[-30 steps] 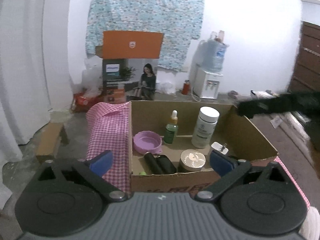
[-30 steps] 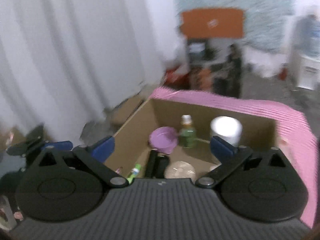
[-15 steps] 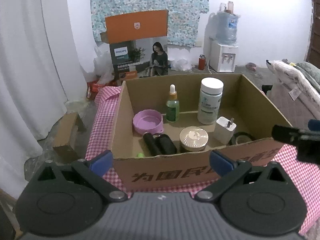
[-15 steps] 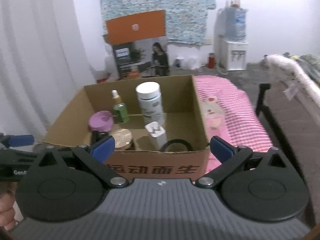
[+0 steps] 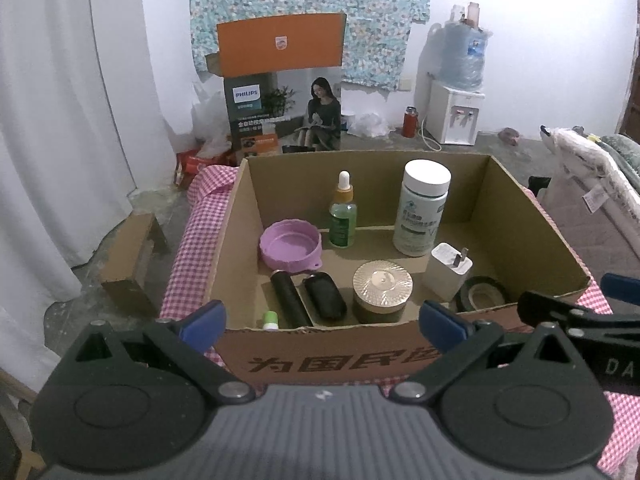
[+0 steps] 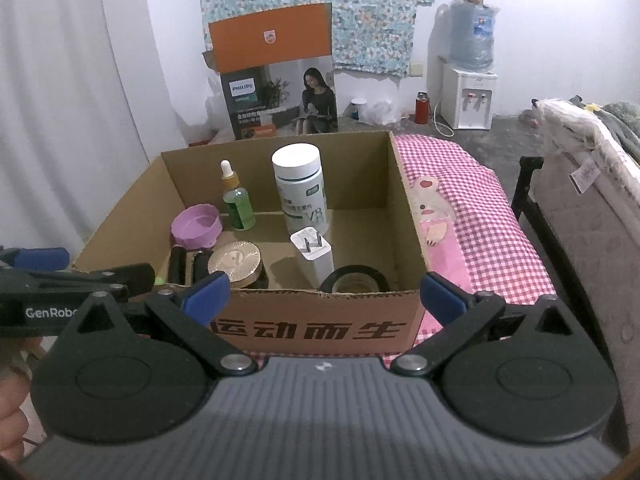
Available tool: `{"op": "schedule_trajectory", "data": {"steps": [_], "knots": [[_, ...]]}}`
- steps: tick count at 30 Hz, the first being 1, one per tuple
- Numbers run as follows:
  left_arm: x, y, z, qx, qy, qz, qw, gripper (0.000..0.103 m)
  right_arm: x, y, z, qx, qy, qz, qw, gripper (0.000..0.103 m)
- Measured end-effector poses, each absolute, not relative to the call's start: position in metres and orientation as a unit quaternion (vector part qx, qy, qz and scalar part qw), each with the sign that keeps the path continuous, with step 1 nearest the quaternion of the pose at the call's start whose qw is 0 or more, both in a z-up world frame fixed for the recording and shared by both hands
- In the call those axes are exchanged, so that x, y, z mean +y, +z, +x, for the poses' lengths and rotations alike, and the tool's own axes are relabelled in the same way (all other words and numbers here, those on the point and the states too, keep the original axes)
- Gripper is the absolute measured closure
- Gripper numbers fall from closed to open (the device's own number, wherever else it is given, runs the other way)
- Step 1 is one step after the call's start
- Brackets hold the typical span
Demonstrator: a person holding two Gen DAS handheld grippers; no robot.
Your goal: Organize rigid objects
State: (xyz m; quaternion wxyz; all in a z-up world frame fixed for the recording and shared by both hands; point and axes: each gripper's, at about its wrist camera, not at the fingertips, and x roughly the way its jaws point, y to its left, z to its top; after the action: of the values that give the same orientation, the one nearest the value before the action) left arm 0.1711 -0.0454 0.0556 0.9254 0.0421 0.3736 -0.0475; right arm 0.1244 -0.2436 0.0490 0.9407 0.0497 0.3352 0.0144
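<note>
Cardboard box (image 5: 328,360) sits on pink checked cloth (image 6: 472,208), holding a white-capped bottle (image 5: 420,212) at 1 o'clock, purple lid (image 5: 290,246) at 10, gold-lidded jar (image 5: 382,292) centre. Left gripper (image 5: 322,322) and right gripper (image 6: 324,294) hover before it, jaws wide apart, gripping nothing.

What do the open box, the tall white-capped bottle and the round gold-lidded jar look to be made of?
The box looks like plain brown cardboard: matte, with folded corners and printed characters on its front. The tall bottle appears to be smooth white plastic with a printed label. The jar has a shiny gold lid with radial ridges, either metal or metallised plastic; its dark body could be glass or plastic.
</note>
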Motion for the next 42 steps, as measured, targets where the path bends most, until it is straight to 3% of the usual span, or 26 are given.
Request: {"op": "schedule_trajectory", "data": {"steps": [42], "knots": [[-0.035, 0.057, 0.173, 0.379, -0.047, 0.028, 0.924, 0.000, -0.237, 0.053, 0.128, 0.340, 0.020, 0.030, 0.940, 0.001]]}}
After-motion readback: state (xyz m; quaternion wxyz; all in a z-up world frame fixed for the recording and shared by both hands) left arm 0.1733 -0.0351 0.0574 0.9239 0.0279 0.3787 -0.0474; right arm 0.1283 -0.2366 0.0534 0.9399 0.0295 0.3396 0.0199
